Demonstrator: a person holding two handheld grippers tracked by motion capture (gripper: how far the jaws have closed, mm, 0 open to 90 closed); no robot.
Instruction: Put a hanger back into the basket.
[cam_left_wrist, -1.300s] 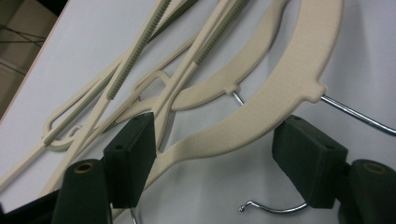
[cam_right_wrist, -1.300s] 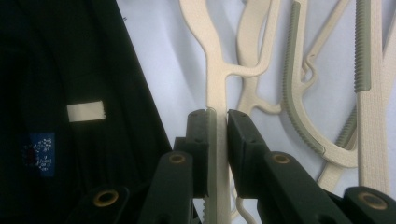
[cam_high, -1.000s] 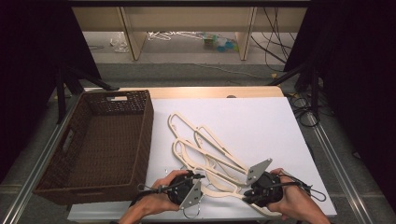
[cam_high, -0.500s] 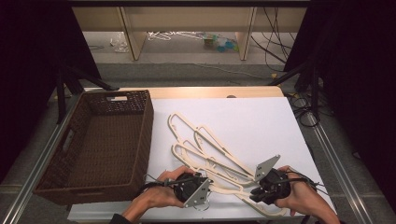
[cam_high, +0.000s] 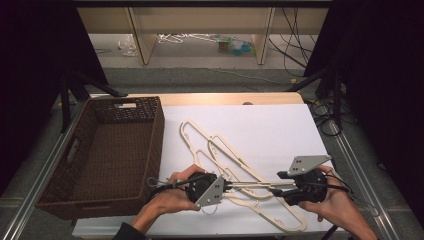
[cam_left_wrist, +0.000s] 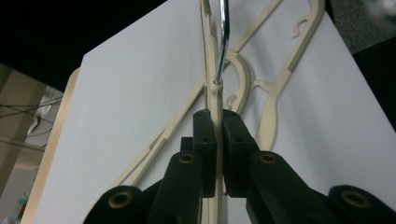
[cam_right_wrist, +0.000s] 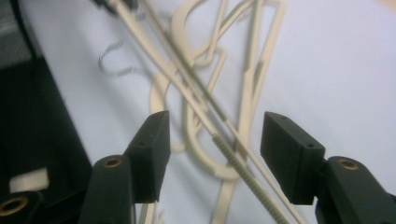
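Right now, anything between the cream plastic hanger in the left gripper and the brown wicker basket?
Nothing visible blocks it. The left gripper is shut on the cream plastic hanger, just right of the brown wicker basket; its near wall is the one thing to clear. The hanger's far arm runs between the right gripper's open jaws above the other hangers.

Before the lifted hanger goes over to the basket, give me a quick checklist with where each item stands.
1. Left gripper shut on the lifted hanger near its metal hook: ok.
2. Right gripper let go, jaws just opened, hanger bar between them untouched: ok.
3. Lifted hanger free of the other hangers: cannot tell, they cross.
4. Wicker basket has room: ok.
5. Path from white table top to basket unobstructed: ok.
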